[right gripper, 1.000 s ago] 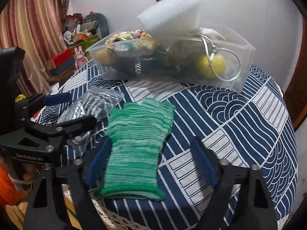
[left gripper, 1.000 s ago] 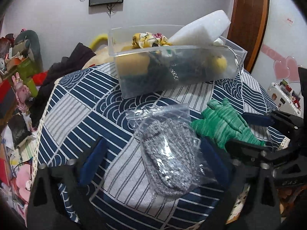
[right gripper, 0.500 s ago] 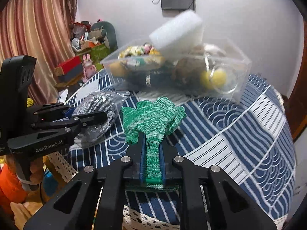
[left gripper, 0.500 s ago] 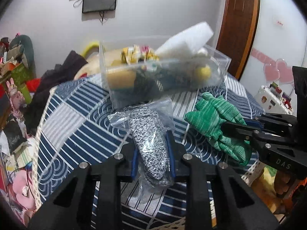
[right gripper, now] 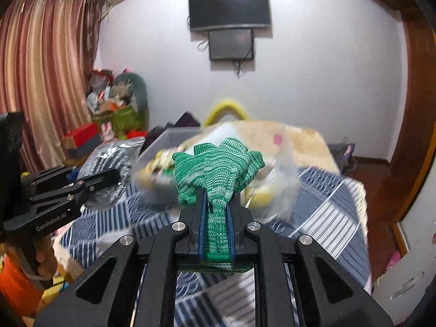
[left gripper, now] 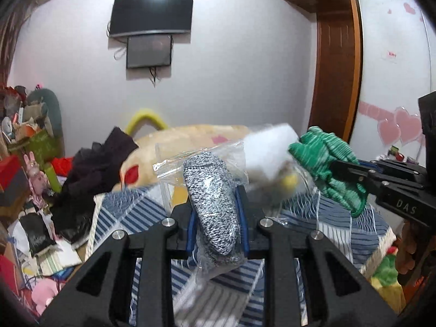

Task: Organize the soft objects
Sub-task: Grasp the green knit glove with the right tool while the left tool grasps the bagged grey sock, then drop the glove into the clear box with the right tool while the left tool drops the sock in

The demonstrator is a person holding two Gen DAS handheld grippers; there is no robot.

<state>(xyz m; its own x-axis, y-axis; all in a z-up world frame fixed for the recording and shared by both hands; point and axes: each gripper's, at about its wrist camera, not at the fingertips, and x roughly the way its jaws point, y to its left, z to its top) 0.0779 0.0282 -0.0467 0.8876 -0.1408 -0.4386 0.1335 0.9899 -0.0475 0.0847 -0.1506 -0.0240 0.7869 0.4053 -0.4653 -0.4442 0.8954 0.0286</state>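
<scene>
Left gripper (left gripper: pixel 216 212): clamped on bagged grey knit (left gripper: pixel 212 196).
Right gripper (right gripper: pixel 215 218): clamped on green glove (right gripper: pixel 218 169).
Clear bin (right gripper: pixel 169 141): ahead, blurred.

Both grabs are done and lifted now: a second ago the left gripper (left gripper: pixel 216 218) sat open around the bagged grey sock (left gripper: pixel 212 204) on the table. Same for the right gripper (right gripper: pixel 216 227), now clamping the green glove (right gripper: pixel 218 174) up in the air.
</scene>
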